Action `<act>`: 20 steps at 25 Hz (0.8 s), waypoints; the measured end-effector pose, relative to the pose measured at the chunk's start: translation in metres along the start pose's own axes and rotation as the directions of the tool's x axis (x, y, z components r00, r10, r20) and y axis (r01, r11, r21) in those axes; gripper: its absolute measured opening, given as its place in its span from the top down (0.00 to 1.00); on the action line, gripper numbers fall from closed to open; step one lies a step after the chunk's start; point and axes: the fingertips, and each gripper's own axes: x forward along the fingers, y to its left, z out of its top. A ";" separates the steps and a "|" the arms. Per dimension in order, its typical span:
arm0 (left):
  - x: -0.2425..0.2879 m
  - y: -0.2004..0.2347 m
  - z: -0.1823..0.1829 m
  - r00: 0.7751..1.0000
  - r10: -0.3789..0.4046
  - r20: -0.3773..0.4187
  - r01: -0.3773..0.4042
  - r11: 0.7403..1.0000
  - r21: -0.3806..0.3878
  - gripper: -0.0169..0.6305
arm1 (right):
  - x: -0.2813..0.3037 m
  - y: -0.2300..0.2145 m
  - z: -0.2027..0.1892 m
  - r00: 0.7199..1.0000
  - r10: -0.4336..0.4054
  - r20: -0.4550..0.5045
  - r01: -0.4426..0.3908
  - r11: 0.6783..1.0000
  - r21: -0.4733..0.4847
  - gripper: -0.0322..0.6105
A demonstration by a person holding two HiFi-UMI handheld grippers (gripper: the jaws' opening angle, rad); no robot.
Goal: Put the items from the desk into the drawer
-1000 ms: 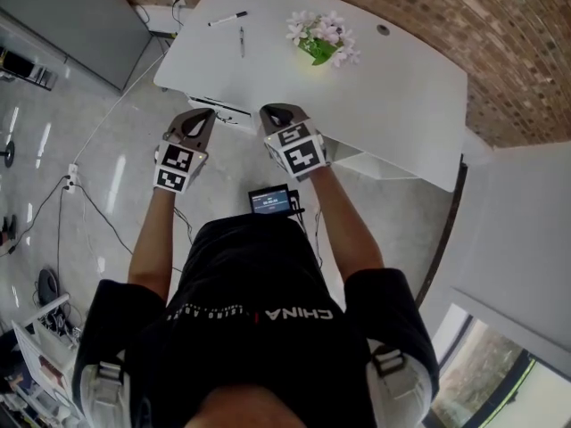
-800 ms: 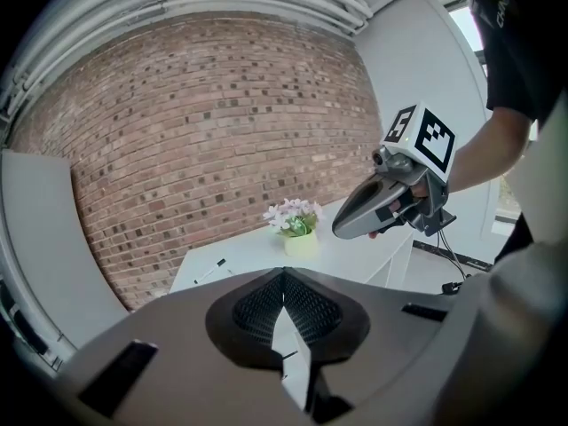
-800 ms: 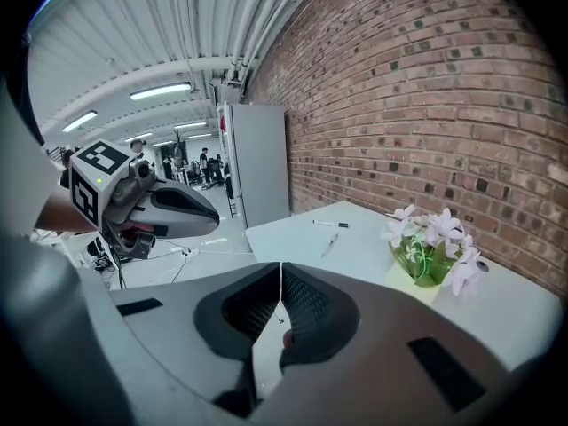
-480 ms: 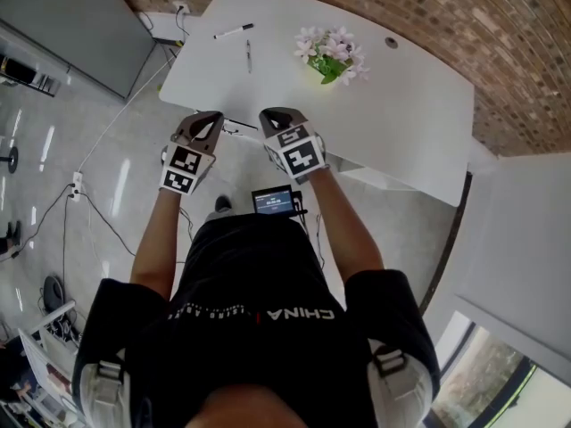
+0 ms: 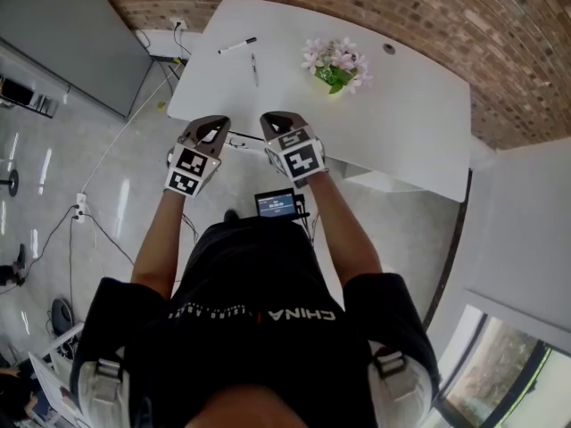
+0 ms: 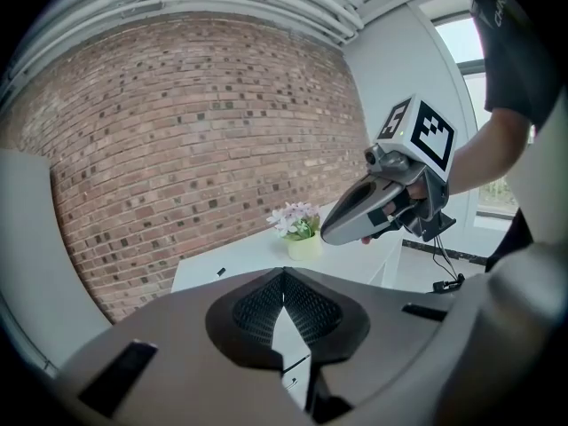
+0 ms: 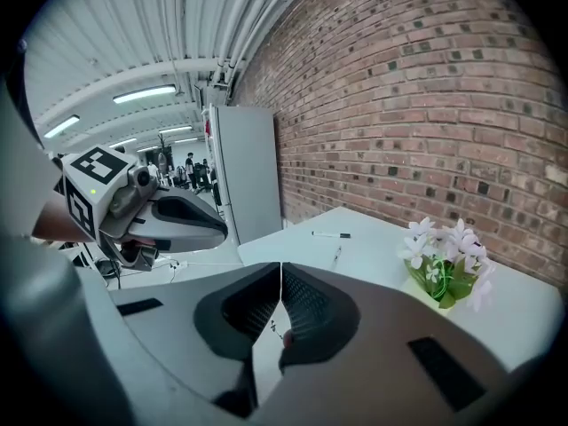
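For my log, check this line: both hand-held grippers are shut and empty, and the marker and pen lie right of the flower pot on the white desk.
One thing is wrong: the head view shows the marker and pen lying left of the flower pot on the white desk. The left hand-held gripper and right hand-held gripper are indeed shut and empty.
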 end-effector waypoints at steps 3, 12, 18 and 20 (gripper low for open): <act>0.002 -0.002 -0.002 1.000 -0.013 -0.004 0.013 1.000 0.006 0.95 | 0.000 0.000 -0.003 1.000 -0.001 -0.011 0.001 1.000 -0.002 0.92; 0.005 -0.006 -0.006 1.000 -0.014 -0.012 0.014 1.000 0.003 0.95 | 0.001 -0.003 -0.009 1.000 0.008 -0.024 -0.008 1.000 0.001 0.92; 0.011 -0.002 -0.013 0.999 -0.007 -0.034 0.007 1.000 -0.020 0.95 | 0.014 -0.009 -0.017 0.998 0.033 -0.054 -0.032 0.999 0.014 0.92; 0.014 0.001 -0.015 0.999 -0.005 -0.038 0.004 1.000 -0.025 0.95 | 0.021 -0.014 -0.019 0.997 0.039 -0.061 -0.038 0.999 0.023 0.92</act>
